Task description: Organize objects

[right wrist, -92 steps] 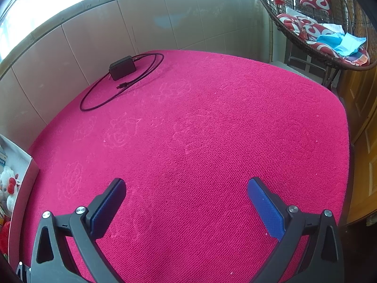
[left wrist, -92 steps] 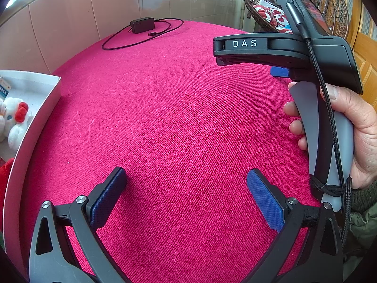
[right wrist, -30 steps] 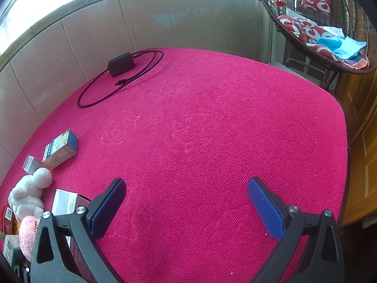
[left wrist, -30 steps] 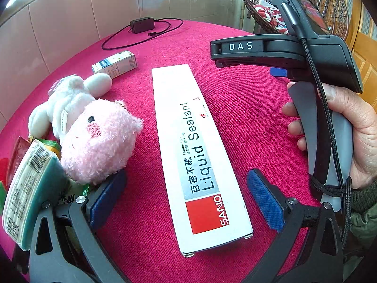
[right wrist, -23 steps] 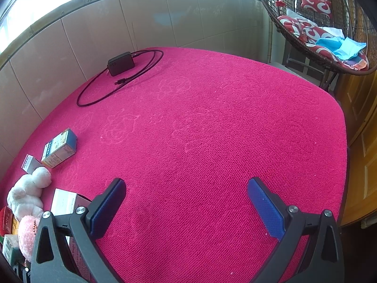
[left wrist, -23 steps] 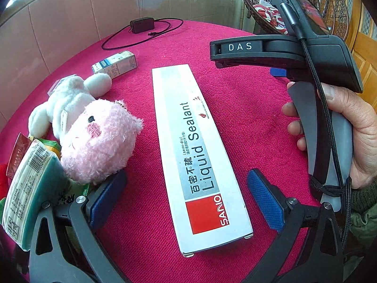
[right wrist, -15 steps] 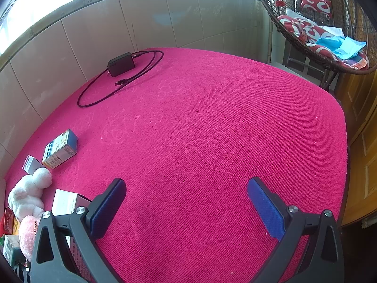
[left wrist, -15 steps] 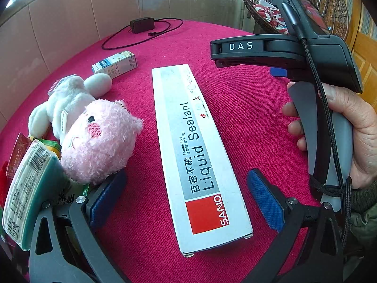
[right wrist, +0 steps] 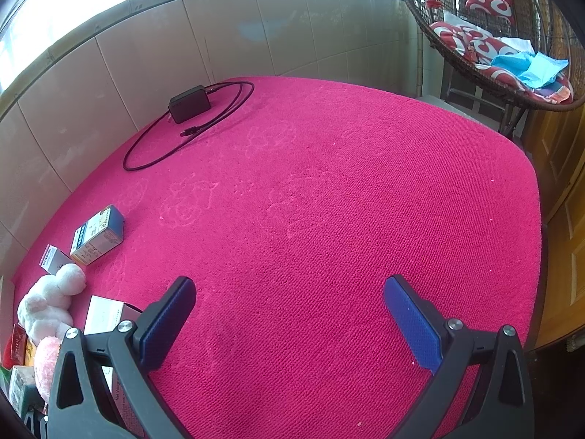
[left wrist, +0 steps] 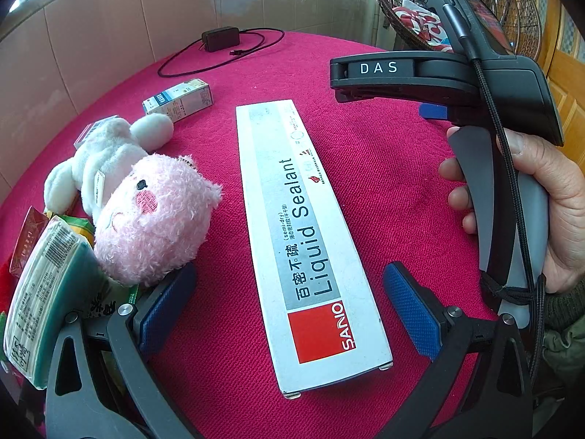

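Centrally, a long white sealant box (left wrist: 307, 241) lies on the pink worktop (left wrist: 384, 183), between the left tongs (left wrist: 289, 311), spread wide. Right tongs (right wrist: 289, 325) gape wide, empty. Pink plush (left wrist: 153, 216) lies left.

— What could not be verified beside the sealant box (left wrist: 310, 241)?

— The green packet (left wrist: 47, 292) ran off the left edge; its print was too small to read. A red packet (left wrist: 27, 237) behind it was mostly covered.

— And beyond the box?

— The pink plush (left wrist: 153, 216) hid part of the white plush (left wrist: 102, 153). In the right wrist view, the box (right wrist: 104, 316) itself sat largely behind the gripper's frame.
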